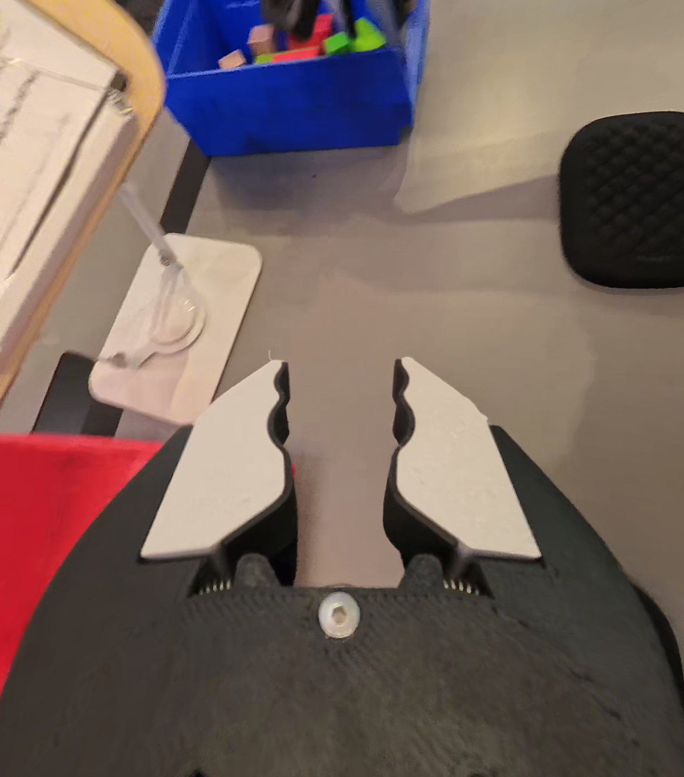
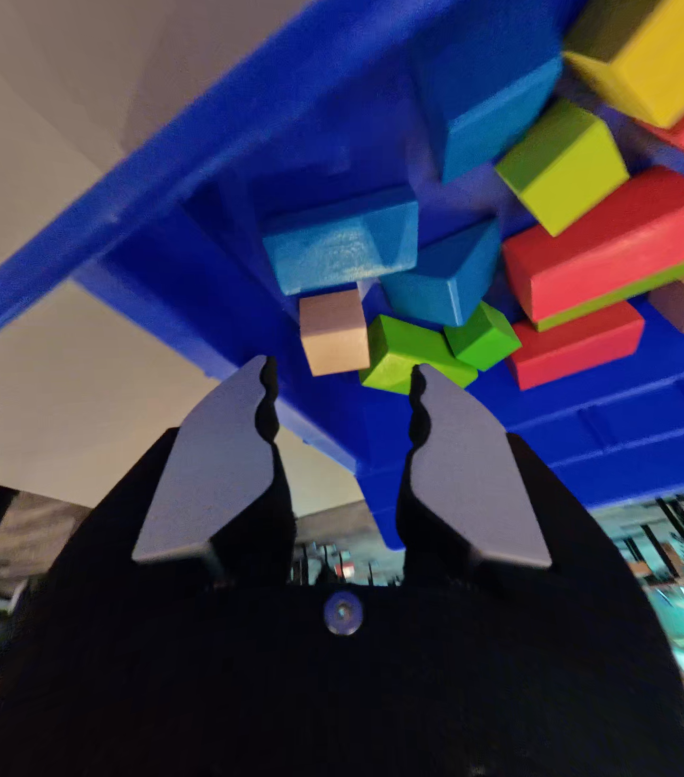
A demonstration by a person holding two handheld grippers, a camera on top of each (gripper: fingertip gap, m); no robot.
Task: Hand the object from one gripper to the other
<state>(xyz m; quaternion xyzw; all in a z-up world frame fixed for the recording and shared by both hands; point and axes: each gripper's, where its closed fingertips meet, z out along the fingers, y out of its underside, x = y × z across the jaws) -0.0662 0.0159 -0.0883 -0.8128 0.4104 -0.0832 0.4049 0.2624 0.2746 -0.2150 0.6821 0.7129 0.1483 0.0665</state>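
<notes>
My left gripper [image 1: 340,366] is open with nothing between its fingers, above the grey table [image 1: 373,294]. A blue bin [image 1: 289,105] of coloured wooden blocks stands at the far side of the table. My right gripper [image 2: 342,372] is open with nothing between its fingers and hovers over the blue bin [image 2: 205,147]. Just beyond its fingertips lie a tan cube [image 2: 334,336] and a green block [image 2: 399,353]. Blue [image 2: 340,248], red [image 2: 609,244] and yellow [image 2: 668,63] blocks lie farther in. The right gripper also shows as a dark shape over the bin in the left wrist view [image 1: 289,17].
A black quilted pad [image 1: 642,197] lies on the table at the right. A white stand base [image 1: 180,323] holds a clear rod and a sheet on a wooden board [image 1: 37,147] at the left. Something red [image 1: 37,546] is at the lower left. Left tips to right tips: about 45 centimeters.
</notes>
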